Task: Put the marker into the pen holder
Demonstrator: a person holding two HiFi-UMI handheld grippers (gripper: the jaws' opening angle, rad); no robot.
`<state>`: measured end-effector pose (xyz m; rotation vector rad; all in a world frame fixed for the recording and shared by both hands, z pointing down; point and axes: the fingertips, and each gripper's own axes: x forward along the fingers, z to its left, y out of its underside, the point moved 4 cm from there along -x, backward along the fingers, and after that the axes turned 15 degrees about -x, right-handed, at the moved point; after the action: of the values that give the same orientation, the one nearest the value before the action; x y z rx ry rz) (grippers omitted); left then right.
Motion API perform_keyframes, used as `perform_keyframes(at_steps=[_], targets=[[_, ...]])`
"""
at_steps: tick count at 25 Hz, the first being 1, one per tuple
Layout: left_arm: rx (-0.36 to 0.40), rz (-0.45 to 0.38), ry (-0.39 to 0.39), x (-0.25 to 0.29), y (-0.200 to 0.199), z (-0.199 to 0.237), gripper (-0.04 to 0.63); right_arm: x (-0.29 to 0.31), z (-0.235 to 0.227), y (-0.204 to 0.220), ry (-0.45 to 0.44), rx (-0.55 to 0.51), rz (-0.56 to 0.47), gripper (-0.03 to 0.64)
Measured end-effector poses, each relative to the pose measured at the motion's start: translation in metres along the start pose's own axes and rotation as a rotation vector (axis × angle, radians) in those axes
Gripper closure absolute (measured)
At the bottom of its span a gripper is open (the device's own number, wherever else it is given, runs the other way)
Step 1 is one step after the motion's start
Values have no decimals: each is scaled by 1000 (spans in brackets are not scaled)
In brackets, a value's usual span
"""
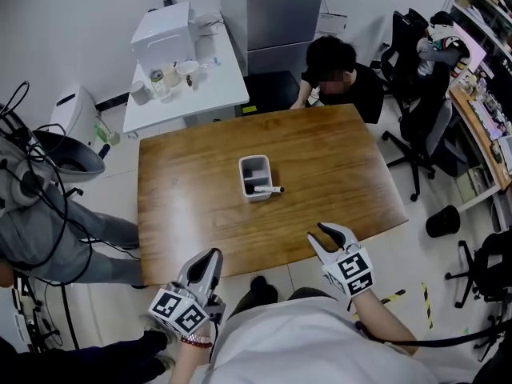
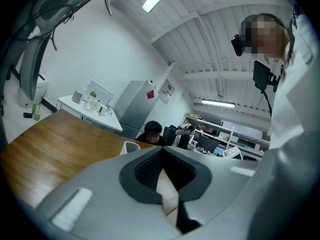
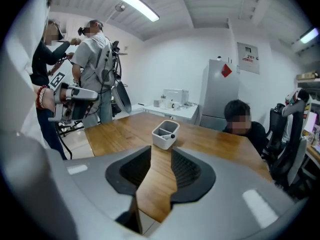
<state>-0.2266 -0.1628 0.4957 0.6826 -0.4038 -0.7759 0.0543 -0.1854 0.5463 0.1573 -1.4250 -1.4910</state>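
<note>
A white pen holder (image 1: pixel 254 166) stands in the middle of the wooden table (image 1: pixel 192 206). The black marker (image 1: pixel 269 190) with a white end lies in its near compartment and leans out over the rim. The right gripper view shows the holder (image 3: pixel 164 138) ahead with the marker's end (image 3: pixel 172 135) poking up. My left gripper (image 1: pixel 213 254) is at the table's near edge, shut and empty. My right gripper (image 1: pixel 317 235) hovers off the near right edge, open with nothing between its jaws. From the left gripper (image 2: pixel 163 151), only a corner of the holder (image 2: pixel 131 146) shows.
A person (image 1: pixel 334 69) sits at the table's far side. A white side table (image 1: pixel 200 86) with cups stands at the back left, office chairs (image 1: pixel 416 102) at the right. Another person (image 1: pixel 48 238) with cables stands at the left.
</note>
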Motion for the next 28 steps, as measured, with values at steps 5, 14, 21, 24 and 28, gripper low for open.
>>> perform_keyframes(at_steps=[5, 14, 21, 24, 28], targets=[[42, -37, -51, -31, 21, -34, 600, -20, 19, -2, -38, -4, -102, 499], [61, -110, -72, -85, 101, -157, 601, -149, 42, 35, -99, 23, -195, 508], [114, -122, -126, -122, 142, -209, 601, -235, 52, 36, -87, 71, -290, 519], [103, -124, -127, -121, 146, -217, 600, -265, 48, 36, -51, 129, -325, 531], [97, -93, -82, -107, 157, -222, 601, -297, 38, 50, 37, 151, -325, 529]])
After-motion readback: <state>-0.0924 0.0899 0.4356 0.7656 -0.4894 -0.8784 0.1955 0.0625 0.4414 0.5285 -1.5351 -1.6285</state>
